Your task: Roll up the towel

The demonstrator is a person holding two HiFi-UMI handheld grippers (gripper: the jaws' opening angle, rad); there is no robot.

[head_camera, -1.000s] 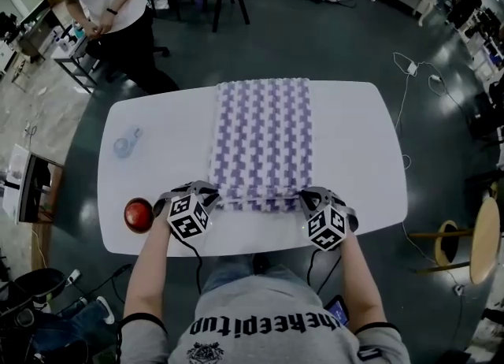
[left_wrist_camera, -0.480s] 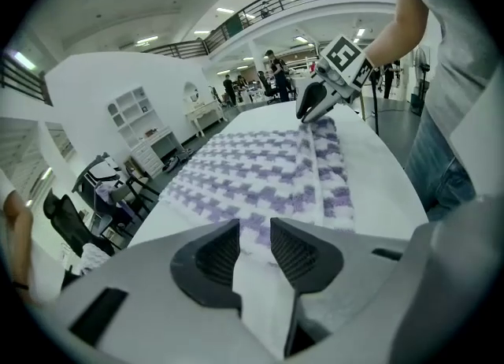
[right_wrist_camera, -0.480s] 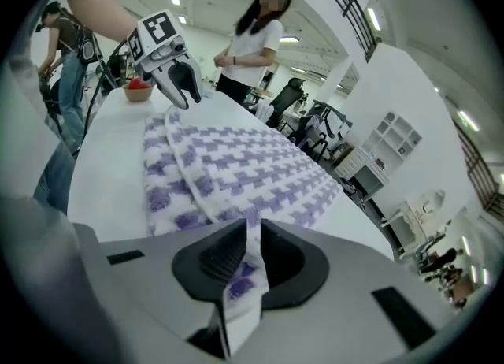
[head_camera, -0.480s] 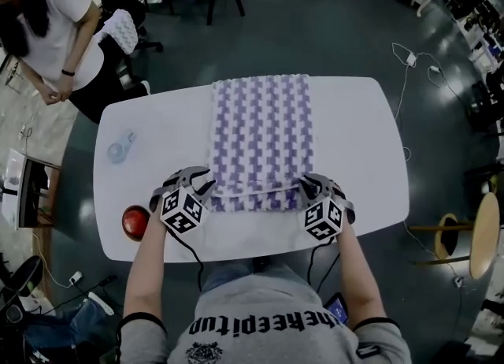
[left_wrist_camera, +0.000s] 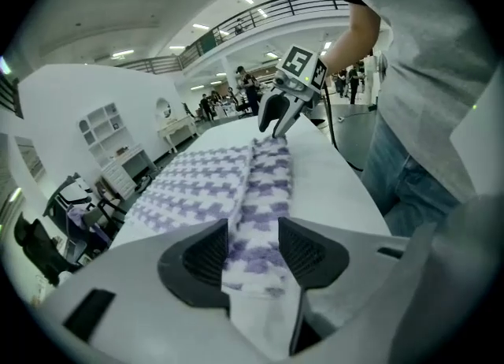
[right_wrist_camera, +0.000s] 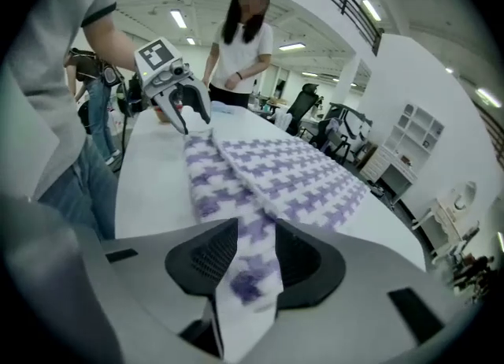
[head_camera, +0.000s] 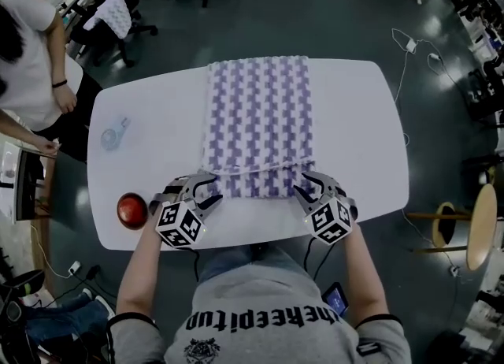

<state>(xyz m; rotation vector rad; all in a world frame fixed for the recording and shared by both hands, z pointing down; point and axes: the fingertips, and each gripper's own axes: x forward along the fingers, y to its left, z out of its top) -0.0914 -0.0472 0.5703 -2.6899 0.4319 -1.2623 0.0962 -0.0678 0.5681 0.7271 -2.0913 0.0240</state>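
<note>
A purple-and-white checked towel (head_camera: 260, 110) lies lengthwise on the white table (head_camera: 354, 126). Its near end is turned over into a flat fold (head_camera: 256, 183). My left gripper (head_camera: 206, 191) is at the fold's left corner and my right gripper (head_camera: 305, 187) at its right corner. In the left gripper view the left gripper (left_wrist_camera: 253, 254) has its jaws opening, with the fold's end (left_wrist_camera: 260, 221) lying loose between the pads. The right gripper (right_wrist_camera: 253, 258) is opening too, the towel (right_wrist_camera: 250, 264) slack between its pads. Each gripper view shows the other gripper over the fold's far end.
A red apple (head_camera: 131, 209) sits at the table's near left, and a clear glass object (head_camera: 113, 135) lies further back on the left. A person (head_camera: 31, 79) stands beyond the left edge. A round stool (head_camera: 472, 236) is off to the right.
The towel's near edge has been turned over away from me into a wider fold. Both grippers, shut on that edge before, now have their jaws apart and have drawn back slightly.
</note>
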